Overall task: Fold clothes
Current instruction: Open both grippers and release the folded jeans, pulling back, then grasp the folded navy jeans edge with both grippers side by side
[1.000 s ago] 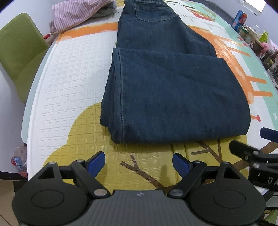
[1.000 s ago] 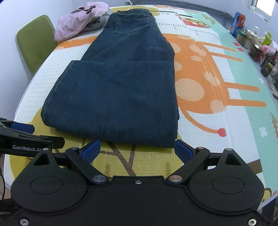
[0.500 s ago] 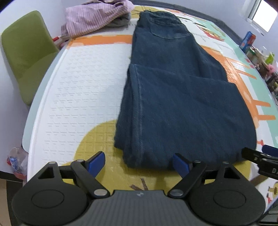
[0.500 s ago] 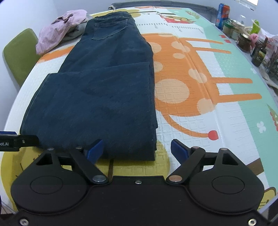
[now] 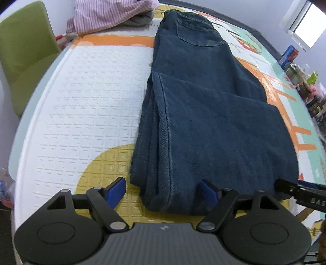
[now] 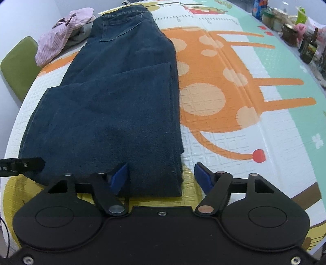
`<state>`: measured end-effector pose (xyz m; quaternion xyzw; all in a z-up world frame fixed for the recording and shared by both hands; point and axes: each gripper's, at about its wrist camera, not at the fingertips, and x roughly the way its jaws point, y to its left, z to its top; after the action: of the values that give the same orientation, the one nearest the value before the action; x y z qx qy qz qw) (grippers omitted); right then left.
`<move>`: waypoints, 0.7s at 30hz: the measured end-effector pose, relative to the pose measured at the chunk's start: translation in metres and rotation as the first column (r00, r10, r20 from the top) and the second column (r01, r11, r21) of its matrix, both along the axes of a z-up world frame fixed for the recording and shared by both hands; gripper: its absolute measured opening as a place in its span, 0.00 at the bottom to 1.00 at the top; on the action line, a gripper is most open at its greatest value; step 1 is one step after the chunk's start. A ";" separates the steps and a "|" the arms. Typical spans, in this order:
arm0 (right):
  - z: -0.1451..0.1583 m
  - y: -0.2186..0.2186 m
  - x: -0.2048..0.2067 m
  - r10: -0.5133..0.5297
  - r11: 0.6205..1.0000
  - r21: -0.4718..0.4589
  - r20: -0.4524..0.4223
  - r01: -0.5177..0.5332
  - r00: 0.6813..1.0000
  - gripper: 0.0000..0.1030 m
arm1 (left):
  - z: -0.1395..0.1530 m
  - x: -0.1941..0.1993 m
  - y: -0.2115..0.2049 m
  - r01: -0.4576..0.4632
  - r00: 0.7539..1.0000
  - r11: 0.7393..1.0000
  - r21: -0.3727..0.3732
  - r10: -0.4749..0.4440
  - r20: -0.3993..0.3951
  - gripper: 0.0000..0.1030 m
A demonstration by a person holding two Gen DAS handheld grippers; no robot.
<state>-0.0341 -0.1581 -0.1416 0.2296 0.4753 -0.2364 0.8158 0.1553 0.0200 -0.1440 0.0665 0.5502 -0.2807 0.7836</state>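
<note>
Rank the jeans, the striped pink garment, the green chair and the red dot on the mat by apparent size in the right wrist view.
1. jeans
2. striped pink garment and green chair: too alike to rank, and both lie far from the camera
3. red dot

The folded dark indigo denim jeans (image 5: 203,126) lie on an embossed foam mat (image 6: 264,142) printed in white, yellow and mint with an orange, cream-spotted giraffe. A crumpled pink-and-white striped cloth (image 5: 110,14) sits beside a lime-green chair (image 5: 24,51). Both black claws carry blue pads (image 6: 120,177).
</note>
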 end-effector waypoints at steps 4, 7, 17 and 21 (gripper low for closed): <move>-0.001 0.000 0.003 -0.013 1.000 0.025 0.001 0.013 1.000 0.55 | 0.000 -0.001 -0.003 0.023 1.000 1.000 0.010 -0.023 0.007 0.72; 0.000 0.003 0.004 0.001 1.000 0.005 -0.002 -0.001 1.000 0.51 | 0.001 -0.002 -0.007 0.045 0.999 0.999 0.026 -0.046 0.022 0.70; 0.006 0.011 0.006 0.030 0.999 -0.025 -0.010 -0.030 0.999 0.40 | 0.006 -0.006 -0.007 0.039 0.999 0.998 0.054 -0.041 0.031 0.54; 0.010 0.010 0.003 0.032 0.999 -0.029 -0.012 -0.032 0.999 0.26 | 0.008 -0.007 -0.004 0.037 0.999 0.998 0.057 -0.038 0.025 0.47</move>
<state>-0.0306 -0.1480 -0.1319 0.2087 0.4800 -0.2314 0.8201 0.1480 0.0160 -0.1358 0.1027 0.5465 -0.2787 0.7830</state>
